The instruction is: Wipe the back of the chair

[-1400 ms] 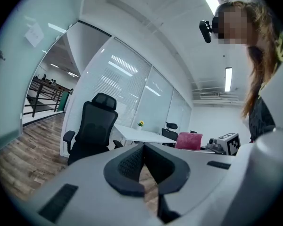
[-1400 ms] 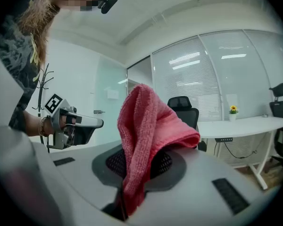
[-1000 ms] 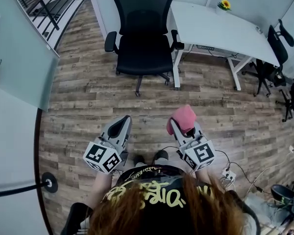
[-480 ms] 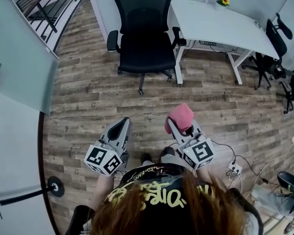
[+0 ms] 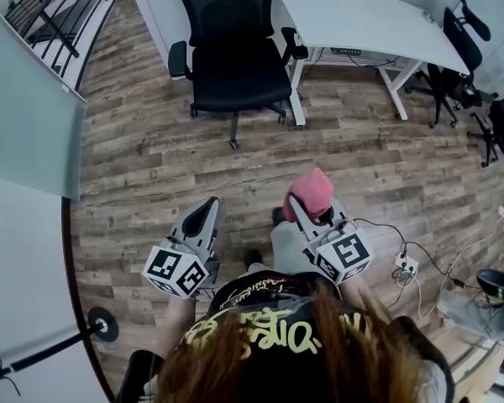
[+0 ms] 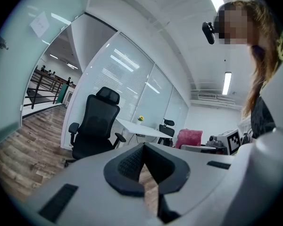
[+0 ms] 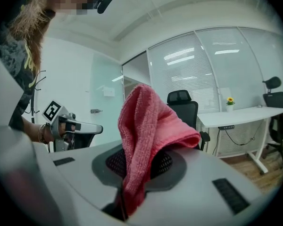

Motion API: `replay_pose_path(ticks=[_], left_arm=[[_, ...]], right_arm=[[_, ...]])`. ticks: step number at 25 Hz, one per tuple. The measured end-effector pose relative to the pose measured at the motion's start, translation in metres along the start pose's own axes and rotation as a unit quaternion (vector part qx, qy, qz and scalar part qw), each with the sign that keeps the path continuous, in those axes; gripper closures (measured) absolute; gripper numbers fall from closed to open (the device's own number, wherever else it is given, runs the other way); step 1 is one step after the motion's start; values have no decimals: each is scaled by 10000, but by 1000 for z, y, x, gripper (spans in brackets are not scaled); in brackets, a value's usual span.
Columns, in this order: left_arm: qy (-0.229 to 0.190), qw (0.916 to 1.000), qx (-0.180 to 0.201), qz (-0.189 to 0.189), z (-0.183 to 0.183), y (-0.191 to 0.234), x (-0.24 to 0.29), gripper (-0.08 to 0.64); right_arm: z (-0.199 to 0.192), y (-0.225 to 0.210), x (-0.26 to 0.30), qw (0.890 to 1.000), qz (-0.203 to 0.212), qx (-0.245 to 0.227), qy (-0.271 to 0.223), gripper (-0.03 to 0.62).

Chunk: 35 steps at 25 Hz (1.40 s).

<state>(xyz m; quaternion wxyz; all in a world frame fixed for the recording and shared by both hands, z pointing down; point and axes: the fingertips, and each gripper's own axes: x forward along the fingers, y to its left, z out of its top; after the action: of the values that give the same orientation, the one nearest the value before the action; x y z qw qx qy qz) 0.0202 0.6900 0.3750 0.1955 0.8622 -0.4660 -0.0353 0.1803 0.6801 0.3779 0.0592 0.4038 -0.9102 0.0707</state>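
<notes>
Left hand-held gripper (image 5: 203,217): jaws closed tip to tip with nothing between them, at the lower centre-left of the head view. The black office chair (image 5: 233,57) stands at the upper centre, well apart from both grippers. Its seat faces you, beside the white bench (image 5: 361,23). Expect the mesh back (image 5: 227,7) to flex and the base to roll or swivel under pressure, so steady it at the top edge or an armrest. Right hand-held gripper (image 5: 305,215): clamped on a pink cloth (image 5: 312,193) that is soft, light and limp.
</notes>
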Motion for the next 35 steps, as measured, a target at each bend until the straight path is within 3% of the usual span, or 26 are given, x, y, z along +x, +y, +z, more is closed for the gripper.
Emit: replay_pose_path(ticks=[12,16,19,22,27,35], left_arm=[[-150,9996,218,-112,28,2,28,568],[-4,9995,222,-207,16,-1,25,568],[228,9988,253,-341,6,-5,23,568],[161,9981,412,-426,11,-10,23,568],[17,9987,428,-277,19,-6,17,568],[228,9988,340,-265,3,6,29,568]], right_arm=[[24,-15,23,9994,107,74,-313,529],[10,-6,17,9994,46,275,-224,529],[-2,0,11,9999,-63,80,-105,529],[-1,-1,5,9999,-114,-8,-77,529],[5,-1,6,9994,-78,329,-107,529],[8,4,23,9999,86,82,-81,529]])
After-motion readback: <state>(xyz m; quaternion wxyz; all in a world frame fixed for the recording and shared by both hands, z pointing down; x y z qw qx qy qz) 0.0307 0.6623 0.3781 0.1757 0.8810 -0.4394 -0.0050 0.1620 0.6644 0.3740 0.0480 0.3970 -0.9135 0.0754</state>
